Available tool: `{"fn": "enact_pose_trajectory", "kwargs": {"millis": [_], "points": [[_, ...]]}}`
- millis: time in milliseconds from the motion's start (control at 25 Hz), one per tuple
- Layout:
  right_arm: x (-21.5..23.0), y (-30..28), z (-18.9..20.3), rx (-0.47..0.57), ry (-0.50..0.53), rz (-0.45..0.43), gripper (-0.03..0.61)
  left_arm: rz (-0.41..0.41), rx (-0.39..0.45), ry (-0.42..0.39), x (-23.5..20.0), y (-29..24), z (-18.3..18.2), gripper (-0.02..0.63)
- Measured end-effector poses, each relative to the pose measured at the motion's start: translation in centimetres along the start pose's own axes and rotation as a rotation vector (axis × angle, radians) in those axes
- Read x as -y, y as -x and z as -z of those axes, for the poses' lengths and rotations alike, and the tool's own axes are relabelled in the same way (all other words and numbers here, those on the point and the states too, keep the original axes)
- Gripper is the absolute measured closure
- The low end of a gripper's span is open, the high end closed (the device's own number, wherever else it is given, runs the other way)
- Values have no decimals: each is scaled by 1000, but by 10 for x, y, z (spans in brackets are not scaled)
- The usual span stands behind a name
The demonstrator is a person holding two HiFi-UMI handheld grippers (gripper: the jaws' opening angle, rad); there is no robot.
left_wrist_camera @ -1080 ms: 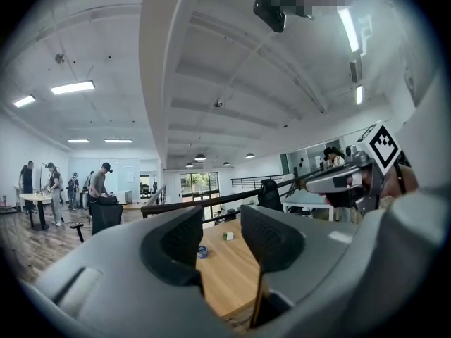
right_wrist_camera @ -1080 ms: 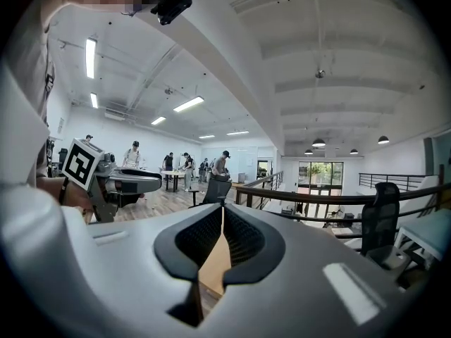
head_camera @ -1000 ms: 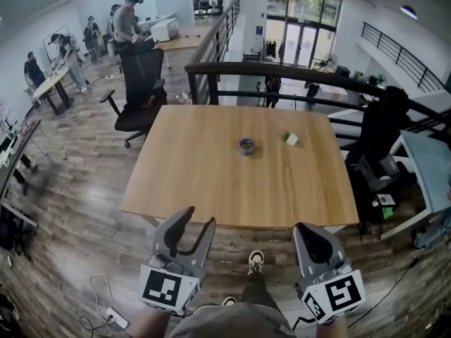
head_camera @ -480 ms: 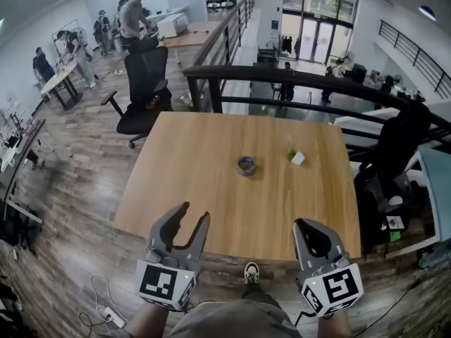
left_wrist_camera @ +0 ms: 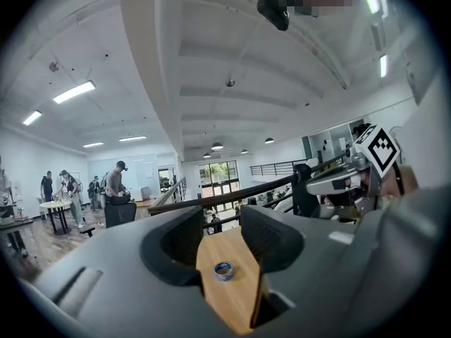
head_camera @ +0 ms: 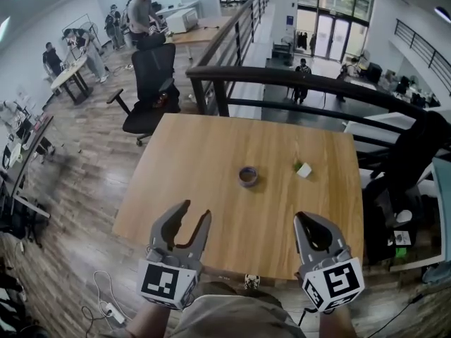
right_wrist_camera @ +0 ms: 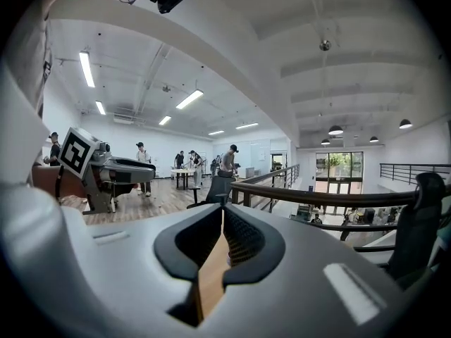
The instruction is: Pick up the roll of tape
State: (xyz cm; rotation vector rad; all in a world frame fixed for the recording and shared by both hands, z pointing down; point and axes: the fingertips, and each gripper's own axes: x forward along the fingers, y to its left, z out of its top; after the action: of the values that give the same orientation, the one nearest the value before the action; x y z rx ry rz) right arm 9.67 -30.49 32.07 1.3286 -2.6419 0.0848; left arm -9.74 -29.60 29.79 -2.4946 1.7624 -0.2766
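Observation:
The roll of tape [head_camera: 247, 176], a small blue-rimmed ring, lies flat near the middle of the wooden table [head_camera: 204, 146]. My left gripper [head_camera: 195, 212] hovers open over the table's near edge, well short of the roll. In the left gripper view the roll of tape [left_wrist_camera: 224, 270] shows far off between the spread jaws of the left gripper [left_wrist_camera: 222, 217]. My right gripper [head_camera: 311, 218] is shut and empty above the near right edge. Through the right gripper [right_wrist_camera: 223, 213] only a thin strip of table [right_wrist_camera: 208, 280] shows.
A small white and green object [head_camera: 304, 169] lies right of the roll. A black railing [head_camera: 296, 79] runs behind the table. An office chair [head_camera: 149, 83] stands at the back left and a dark chair [head_camera: 416, 153] at the right. Several people work far left.
The view has drawn closer to the table. Both grippers now hang over its near edge instead of over the floor. Their jaws have not changed.

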Motion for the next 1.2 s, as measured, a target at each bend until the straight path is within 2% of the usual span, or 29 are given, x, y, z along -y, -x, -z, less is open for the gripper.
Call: {"fn": "enact_pose_trajectory", "kwargs": {"millis": [240,400,520,720,1000,1200], "points": [[7,-20,0,-14,-1,-10,560,-10,-8,-4,-13,-16,4,446],[5,-35,-2,-25,-5,1,560,-3,-34,35,-24,-24,7,446],[4,-44,-1,-29,-4,3,560,-6,-27,20,-33,-29,10,446],[4,-65,0,-31,-25,2,560,41,-38,97,-41,-46,17,446],[21,-109,15,-73,-85,18,560,94,-75,64,-51,-107,36,446],[45,-142,34,-122,-111,43,560,130,-152,69,-53,-167,75,446]]}}
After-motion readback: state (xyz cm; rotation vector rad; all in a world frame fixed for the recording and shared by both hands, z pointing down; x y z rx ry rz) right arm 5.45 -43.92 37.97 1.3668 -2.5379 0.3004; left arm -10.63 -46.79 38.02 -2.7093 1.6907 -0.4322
